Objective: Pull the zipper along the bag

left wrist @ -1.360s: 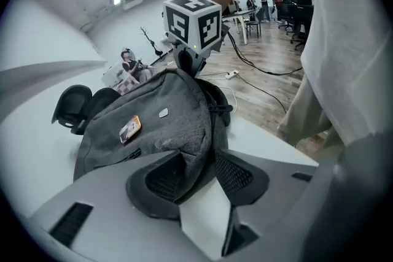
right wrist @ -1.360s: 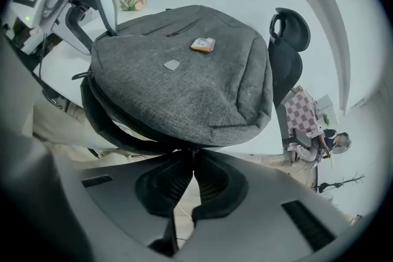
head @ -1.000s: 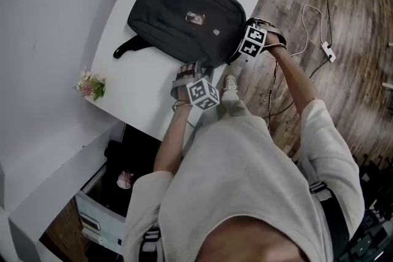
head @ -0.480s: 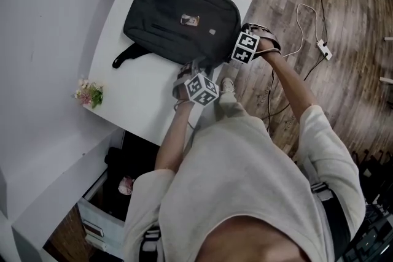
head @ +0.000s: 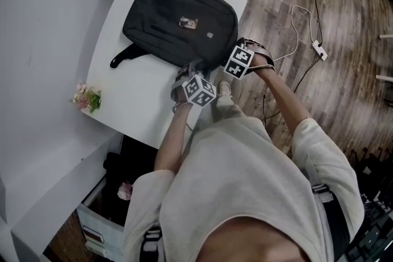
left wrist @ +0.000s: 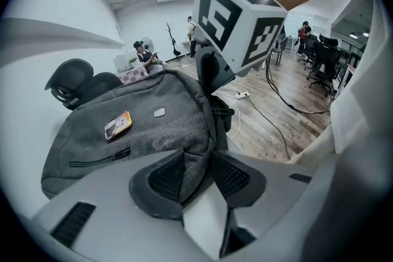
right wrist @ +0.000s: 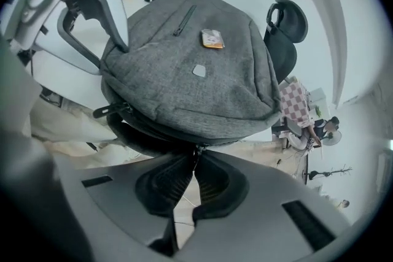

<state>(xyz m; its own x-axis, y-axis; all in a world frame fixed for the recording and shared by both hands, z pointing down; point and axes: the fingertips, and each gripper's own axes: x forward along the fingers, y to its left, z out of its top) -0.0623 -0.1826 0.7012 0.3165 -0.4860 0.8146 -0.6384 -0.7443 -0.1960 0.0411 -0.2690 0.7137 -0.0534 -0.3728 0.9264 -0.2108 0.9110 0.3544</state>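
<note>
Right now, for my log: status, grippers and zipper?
Left gripper clamped on bag corner. Right gripper shut on zipper pull. Nothing seen blocking.

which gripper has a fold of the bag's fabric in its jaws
The left gripper: its jaws clamp a thick fold of the grey bag. The right gripper is shut tight on the thin zipper pull instead.

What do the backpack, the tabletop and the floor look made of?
Backpack: woven grey fabric, matte, heathered weave visible.
Tabletop: smooth white surface, probably laminate; uniform, no grain.
Floor: wood or wood-look planks, seams and grain showing.
</note>
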